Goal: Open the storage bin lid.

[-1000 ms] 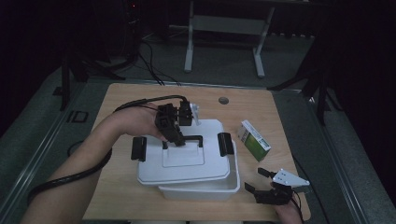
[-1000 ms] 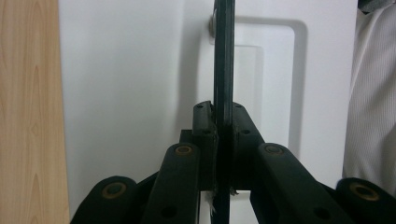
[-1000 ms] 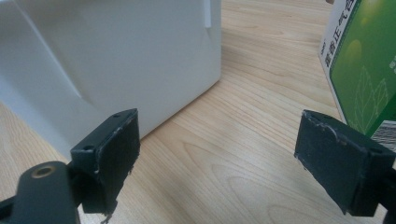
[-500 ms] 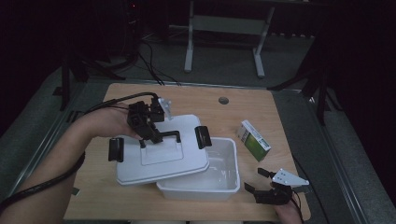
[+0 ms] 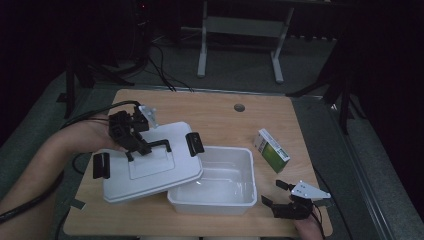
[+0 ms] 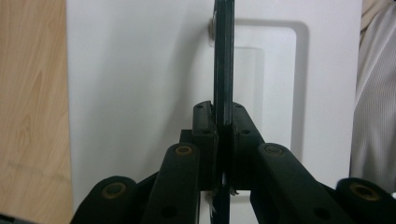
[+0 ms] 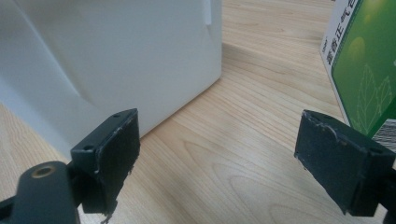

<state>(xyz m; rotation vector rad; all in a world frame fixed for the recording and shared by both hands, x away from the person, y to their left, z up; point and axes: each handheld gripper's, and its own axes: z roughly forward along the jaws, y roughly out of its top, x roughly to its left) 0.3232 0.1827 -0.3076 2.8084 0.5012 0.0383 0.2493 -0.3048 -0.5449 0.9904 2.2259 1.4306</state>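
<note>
High view had the left gripper (image 5: 134,145) clamped on the black handle (image 5: 152,145) of the white lid (image 5: 150,170), and that lid hung tilted over the table's left half, its right edge overlapping the rim of the open white tub (image 5: 220,202). One lid latch (image 5: 101,165) showed at the left end, another latch (image 5: 194,143) at the right. Left gripper view caught the jaws pinched tight on the thin handle bar (image 6: 223,74), lid surface behind; a striped sleeve (image 6: 376,93) was cut off at the picture's right edge. Whether the lid's low corner touched the table (image 5: 310,125) was hard to tell in the dim light, probably just clear. Right gripper (image 5: 285,200) sat near the table's front right corner, jaws wide apart and holding nothing, its hand mostly cut off at the bottom. Right gripper view showed the tub wall (image 7: 116,60) beside one pad and a green box (image 7: 364,70), partly cropped, beside the other. That box (image 5: 271,150) lay just right of the tub.
</note>
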